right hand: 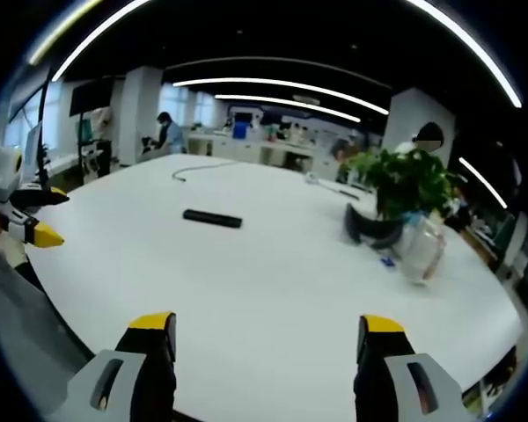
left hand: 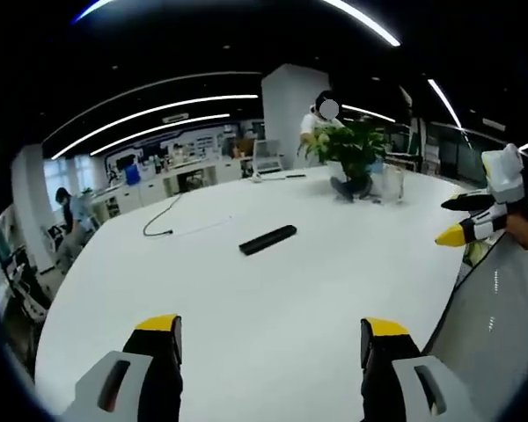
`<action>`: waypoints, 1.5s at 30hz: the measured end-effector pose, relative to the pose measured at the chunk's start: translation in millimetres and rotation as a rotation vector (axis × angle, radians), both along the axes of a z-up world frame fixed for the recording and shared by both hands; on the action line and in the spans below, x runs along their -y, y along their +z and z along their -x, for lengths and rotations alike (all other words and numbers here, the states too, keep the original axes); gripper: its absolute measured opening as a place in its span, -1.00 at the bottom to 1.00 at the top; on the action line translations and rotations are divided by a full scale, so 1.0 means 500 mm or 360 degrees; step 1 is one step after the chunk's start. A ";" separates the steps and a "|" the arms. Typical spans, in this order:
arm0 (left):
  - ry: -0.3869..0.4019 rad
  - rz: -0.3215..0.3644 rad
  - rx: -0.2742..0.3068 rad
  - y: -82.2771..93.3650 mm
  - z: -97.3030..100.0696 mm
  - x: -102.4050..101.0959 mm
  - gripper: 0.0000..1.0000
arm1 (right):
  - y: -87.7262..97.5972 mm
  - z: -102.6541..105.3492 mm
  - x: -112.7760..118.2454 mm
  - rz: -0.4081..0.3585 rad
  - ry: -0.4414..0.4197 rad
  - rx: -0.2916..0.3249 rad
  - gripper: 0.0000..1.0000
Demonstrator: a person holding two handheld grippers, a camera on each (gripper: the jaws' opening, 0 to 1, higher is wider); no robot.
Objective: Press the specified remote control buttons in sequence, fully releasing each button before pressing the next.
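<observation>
Black remote mid-table, bare white surface all round; both grippers' jaws apart.

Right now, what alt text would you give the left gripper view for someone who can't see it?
A black remote control lies alone mid-way across a large white table, beyond the open left gripper. A potted plant stands at the far end; the right gripper enters from the right edge.
</observation>
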State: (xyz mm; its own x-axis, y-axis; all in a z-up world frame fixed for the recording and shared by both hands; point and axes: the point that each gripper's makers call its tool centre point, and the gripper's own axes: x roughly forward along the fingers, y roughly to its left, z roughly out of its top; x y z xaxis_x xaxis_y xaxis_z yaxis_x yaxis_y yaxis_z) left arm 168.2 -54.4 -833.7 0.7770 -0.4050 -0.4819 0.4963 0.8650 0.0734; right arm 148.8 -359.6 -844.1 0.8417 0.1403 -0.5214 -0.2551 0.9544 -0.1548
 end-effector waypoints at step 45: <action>-0.0715 -0.0452 -0.0219 -0.043 -0.347 0.160 0.35 | -0.043 0.021 -0.005 0.0002 0.0020 -0.0236 -0.32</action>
State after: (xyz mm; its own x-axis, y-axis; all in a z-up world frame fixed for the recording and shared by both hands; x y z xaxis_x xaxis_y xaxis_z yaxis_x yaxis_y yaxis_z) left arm 341.7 -134.2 -855.4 0.4800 -0.5217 -0.7053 0.8337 0.5216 0.1815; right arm 138.4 -356.9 -865.8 0.7534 0.1496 -0.6403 -0.2874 0.9508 -0.1160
